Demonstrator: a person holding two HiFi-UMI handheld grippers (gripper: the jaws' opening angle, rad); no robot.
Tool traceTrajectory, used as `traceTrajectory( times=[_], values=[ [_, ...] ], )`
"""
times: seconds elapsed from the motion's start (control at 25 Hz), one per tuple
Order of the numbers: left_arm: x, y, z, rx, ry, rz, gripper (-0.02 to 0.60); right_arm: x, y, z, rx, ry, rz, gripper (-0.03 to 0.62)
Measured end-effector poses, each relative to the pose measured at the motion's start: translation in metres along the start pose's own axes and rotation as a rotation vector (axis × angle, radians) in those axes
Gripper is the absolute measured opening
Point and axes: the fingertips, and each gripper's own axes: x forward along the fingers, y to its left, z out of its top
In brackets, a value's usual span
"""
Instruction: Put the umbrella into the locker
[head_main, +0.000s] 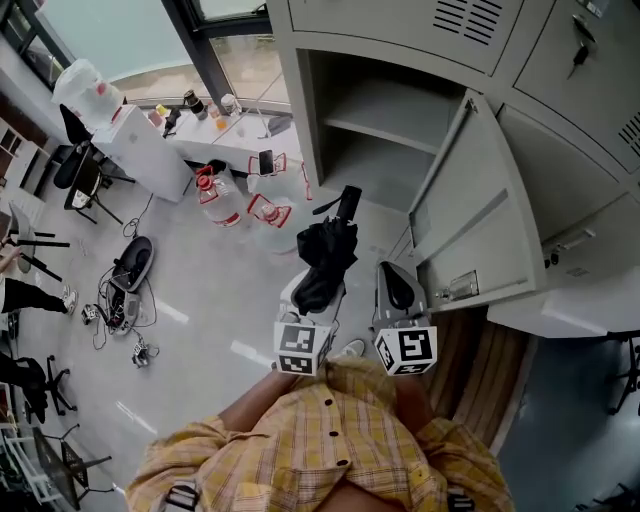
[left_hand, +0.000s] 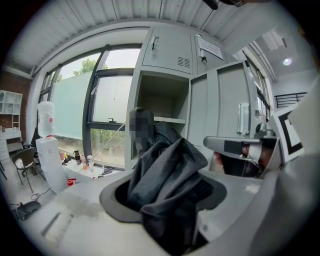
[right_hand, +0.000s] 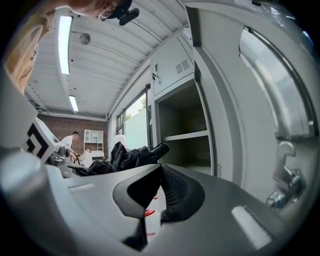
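Observation:
A black folded umbrella (head_main: 325, 258) sticks out in front of me, handle end toward the open locker compartment (head_main: 385, 125). My left gripper (head_main: 318, 285) is shut on its bunched fabric; in the left gripper view the umbrella (left_hand: 165, 182) fills the space between the jaws of the left gripper (left_hand: 165, 197). The right gripper (head_main: 397, 282) is beside it, shut and holding nothing. In the right gripper view the right gripper (right_hand: 160, 172) has its pads meeting, with the umbrella (right_hand: 131, 156) to the left and the locker (right_hand: 182, 135) ahead. The locker door (head_main: 470, 215) stands open on the right.
Two water jugs (head_main: 225, 205) with red handles stand on the floor left of the locker. A white water dispenser (head_main: 150, 150) and a low table (head_main: 235, 135) with bottles are beyond them. Cables and gear (head_main: 125, 295) lie at far left. Closed locker doors (head_main: 580, 60) are at the right.

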Motion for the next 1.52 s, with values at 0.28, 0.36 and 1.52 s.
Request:
traceTrajectory(
  times=[0.28, 0.36, 1.52],
  values=[
    [0.023, 0.004, 0.013, 0.014, 0.005, 0.009, 0.259, 0.015, -0.016, 0.003, 0.006, -0.007, -0.009, -0.003],
    [0.028, 0.005, 0.013, 0.013, 0.01, 0.0, 0.259, 0.018, -0.018, 0.002, 0.011, -0.003, -0.012, -0.003],
    [0.133, 0.036, 0.037, 0.032, 0.08, -0.172, 0.259, 0.084, -0.048, -0.007, 0.024, 0.073, -0.178, -0.003]
  ],
)
